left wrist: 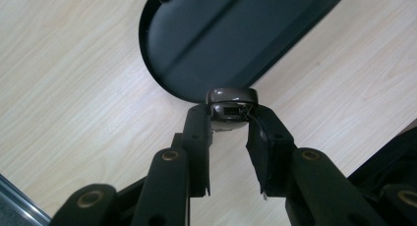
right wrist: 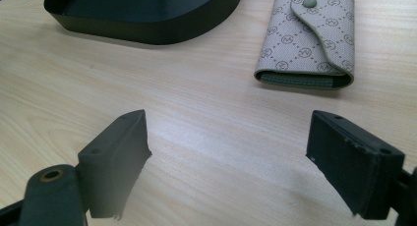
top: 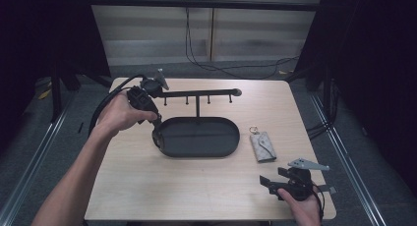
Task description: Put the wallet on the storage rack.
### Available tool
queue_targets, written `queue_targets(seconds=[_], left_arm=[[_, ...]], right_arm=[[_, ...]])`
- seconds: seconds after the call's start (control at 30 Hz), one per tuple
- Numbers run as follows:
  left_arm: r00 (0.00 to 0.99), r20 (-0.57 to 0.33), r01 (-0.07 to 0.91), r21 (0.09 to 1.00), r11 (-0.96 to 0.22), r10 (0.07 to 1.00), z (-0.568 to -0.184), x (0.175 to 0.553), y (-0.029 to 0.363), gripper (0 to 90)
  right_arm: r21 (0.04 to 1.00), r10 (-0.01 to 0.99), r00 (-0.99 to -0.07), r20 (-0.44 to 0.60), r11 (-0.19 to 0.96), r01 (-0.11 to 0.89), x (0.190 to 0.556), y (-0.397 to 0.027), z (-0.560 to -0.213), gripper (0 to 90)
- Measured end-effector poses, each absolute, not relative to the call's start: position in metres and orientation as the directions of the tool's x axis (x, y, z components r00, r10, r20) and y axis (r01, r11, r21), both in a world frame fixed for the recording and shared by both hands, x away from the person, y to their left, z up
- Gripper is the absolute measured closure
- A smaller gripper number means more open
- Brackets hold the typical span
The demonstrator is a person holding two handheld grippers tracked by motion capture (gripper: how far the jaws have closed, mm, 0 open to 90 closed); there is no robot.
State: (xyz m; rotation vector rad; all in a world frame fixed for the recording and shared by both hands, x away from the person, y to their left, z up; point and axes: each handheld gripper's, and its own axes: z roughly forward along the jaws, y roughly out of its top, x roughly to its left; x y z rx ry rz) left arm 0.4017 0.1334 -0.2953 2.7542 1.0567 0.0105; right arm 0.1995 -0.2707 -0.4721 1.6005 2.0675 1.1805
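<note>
Up close, the left gripper view showed what the high view could not: the left hand-held gripper (left wrist: 230, 119) pinched a small dark brown object with a rectangular slot in its face (left wrist: 231, 103), what it was I could not tell, held just over the rim of the black oval tray (left wrist: 162, 83). From above, that left hand-held gripper (top: 156, 130) sat at the tray's left end, the left hand (top: 119, 113) wrapped around its body, forearm running in diagonally from the near left, jaws pointing down toward the tray (top: 169, 150). The tray's long axis ran left to right across the tabletop (top: 147, 186), with a hook rack (top: 199, 94) rising behind it.

Near the right corner, the right hand-held gripper (top: 270, 183) lay low over the wood, jaws spread wide with nothing between them, aimed left. Its own view showed the beige patterned key case (right wrist: 307, 39) lying flat beyond the jaws, snap flap up, long axis running near to far; from above the key case (top: 262, 146) lay just right of the tray, its ring at the far end.
</note>
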Motion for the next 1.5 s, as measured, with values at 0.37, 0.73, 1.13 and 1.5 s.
queue_targets(seconds=[0.37, 0.73, 1.13, 1.5], left_arm=[[0.721, -0.06, 0.69, 0.156, -0.707, 0.69, -0.296, 0.424, 0.122, 70.8], [0.684, -0.07, 0.726, 0.16, -0.669, 0.726, -0.307, 0.446, 0.116, 70.7], [0.646, -0.065, 0.757, 0.178, -0.628, 0.76, -0.308, 0.455, 0.115, 70.7], [0.615, -0.053, 0.778, 0.205, -0.594, 0.787, -0.313, 0.458, 0.112, 70.3]], right_arm=[[0.733, 0.898, -0.355, 0.261, 0.055, 0.678, 0.199, -0.271, -0.472, 15.8], [0.733, 0.895, -0.359, 0.266, 0.054, 0.678, 0.199, -0.271, -0.472, 15.9], [0.733, 0.894, -0.361, 0.265, 0.057, 0.678, 0.199, -0.272, -0.472, 16.0], [0.731, 0.892, -0.364, 0.268, 0.058, 0.68, 0.199, -0.272, -0.473, 16.0]])
